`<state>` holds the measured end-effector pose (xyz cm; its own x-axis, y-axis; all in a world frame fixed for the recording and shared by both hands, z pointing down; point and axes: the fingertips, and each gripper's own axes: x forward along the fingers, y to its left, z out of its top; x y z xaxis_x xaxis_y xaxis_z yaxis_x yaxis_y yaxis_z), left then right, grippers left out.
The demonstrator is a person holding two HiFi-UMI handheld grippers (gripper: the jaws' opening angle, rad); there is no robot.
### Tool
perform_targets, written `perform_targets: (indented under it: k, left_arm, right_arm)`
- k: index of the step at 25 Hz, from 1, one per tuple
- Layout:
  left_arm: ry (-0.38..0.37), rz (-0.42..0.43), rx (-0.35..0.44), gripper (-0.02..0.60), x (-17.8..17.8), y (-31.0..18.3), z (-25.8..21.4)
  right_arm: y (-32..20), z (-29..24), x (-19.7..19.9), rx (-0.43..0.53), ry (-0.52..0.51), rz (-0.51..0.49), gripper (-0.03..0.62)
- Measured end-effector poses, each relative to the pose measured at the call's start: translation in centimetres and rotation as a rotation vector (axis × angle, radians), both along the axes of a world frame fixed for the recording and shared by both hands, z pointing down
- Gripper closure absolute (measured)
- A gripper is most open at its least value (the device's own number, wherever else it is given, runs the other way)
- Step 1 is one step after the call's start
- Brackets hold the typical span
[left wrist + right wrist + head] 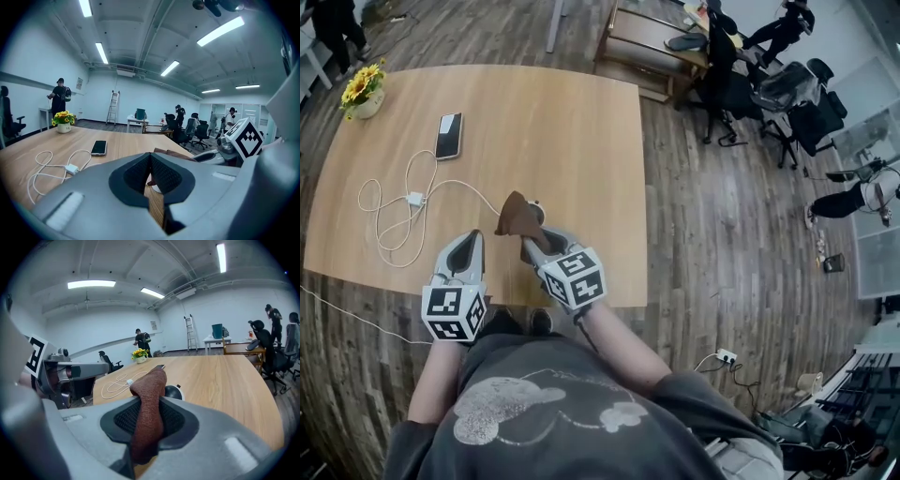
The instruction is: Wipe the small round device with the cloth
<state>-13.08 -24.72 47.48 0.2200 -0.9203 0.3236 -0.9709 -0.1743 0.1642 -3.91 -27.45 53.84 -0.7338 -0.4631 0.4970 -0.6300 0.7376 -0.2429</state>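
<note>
My right gripper (532, 242) is shut on a brown cloth (517, 217), which stands up out of the jaws over the table's near middle. In the right gripper view the cloth (149, 380) hangs between the pads, and the small round device (174, 391), a dark dome on a white rim, sits on the wood just beyond it. In the head view the cloth hides most of the device (536, 206). My left gripper (471, 242) rests to the left of the cloth, jaws shut with nothing in them. The left gripper view shows its pads (161, 174) meeting, with the cloth (173, 154) beyond them.
A black phone (448, 135) lies farther back on the wooden table (581, 122), and a white charger with a looped cable (403, 211) lies at the left. A pot of yellow flowers (364, 94) stands at the far left corner. Office chairs (741, 84) and people stand beyond the table.
</note>
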Motion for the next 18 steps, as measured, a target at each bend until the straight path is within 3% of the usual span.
perform_targets:
  k: [11, 18]
  left_arm:
    - [0.016, 0.104, -0.008, 0.563, -0.3, -1.3, 0.1]
    - [0.025, 0.134, -0.001, 0.563, -0.8, -0.8, -0.1]
  right_arm:
    - [-0.5, 1.4, 5.3, -0.044, 0.051, 0.247, 0.514]
    - [-0.2, 1.4, 7.7, -0.027, 0.084, 0.347, 0.514]
